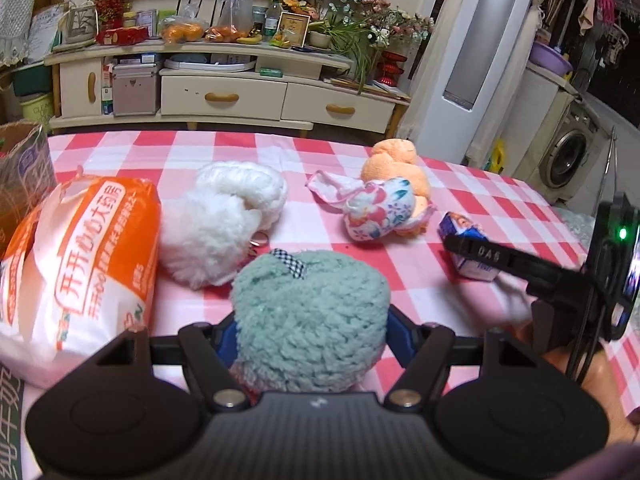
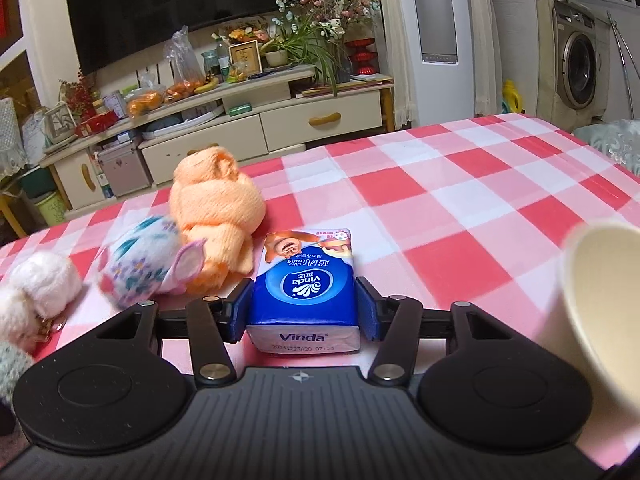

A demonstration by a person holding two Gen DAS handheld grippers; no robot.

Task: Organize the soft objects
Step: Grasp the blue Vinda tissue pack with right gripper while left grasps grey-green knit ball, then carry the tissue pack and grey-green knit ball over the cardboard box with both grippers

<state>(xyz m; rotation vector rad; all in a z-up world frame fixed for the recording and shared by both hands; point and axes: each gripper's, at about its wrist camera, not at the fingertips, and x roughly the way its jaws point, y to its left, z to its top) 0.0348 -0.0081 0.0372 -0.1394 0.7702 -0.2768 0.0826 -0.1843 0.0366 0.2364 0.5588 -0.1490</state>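
My left gripper point(image 1: 312, 336) is shut on a mint-green fluffy cloth point(image 1: 312, 312) with a checked tag; its blue pads press into both sides of the cloth. My right gripper point(image 2: 304, 312) is shut on a blue Vinda tissue pack point(image 2: 304, 280), which rests on the red-and-white checked tablecloth point(image 2: 460, 208). In the left wrist view the same tissue pack point(image 1: 458, 224) shows at the right, partly behind a black finger. A white fluffy item point(image 1: 224, 216), a floral fabric pouch point(image 1: 376, 212) and a rolled orange towel point(image 1: 396, 168) lie farther back.
A bulging orange-and-white plastic bag point(image 1: 80, 264) lies at the left, with a cardboard box point(image 1: 20, 172) behind it. A pale paper cup point(image 2: 600, 300) looms close at the right of the right wrist view. A cluttered TV cabinet point(image 1: 224, 92) stands beyond the table's far edge.
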